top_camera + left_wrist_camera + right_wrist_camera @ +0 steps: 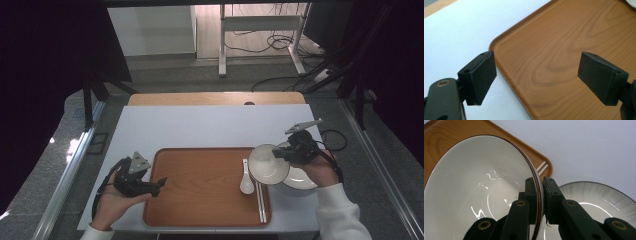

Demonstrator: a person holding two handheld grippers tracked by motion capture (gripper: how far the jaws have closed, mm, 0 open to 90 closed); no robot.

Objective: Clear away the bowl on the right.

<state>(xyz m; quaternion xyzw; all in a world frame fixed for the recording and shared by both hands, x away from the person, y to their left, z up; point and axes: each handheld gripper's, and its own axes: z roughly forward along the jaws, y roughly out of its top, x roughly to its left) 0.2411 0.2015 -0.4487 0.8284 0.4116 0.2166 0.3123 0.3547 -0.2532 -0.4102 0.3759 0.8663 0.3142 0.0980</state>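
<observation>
A white bowl with a dark rim hangs above the right end of the wooden tray. My right gripper is shut on its rim, one jaw inside and one outside, as the right gripper view shows on the bowl. A white plate lies on the table under that hand, and its surface appears behind the jaws. A white spoon and a pair of chopsticks rest on the tray's right side. My left gripper stands open over the tray's left edge, holding nothing.
A white mat covers the table under the tray. The wooden tabletop shows at the far edge. A desk frame and cables stand on the floor beyond.
</observation>
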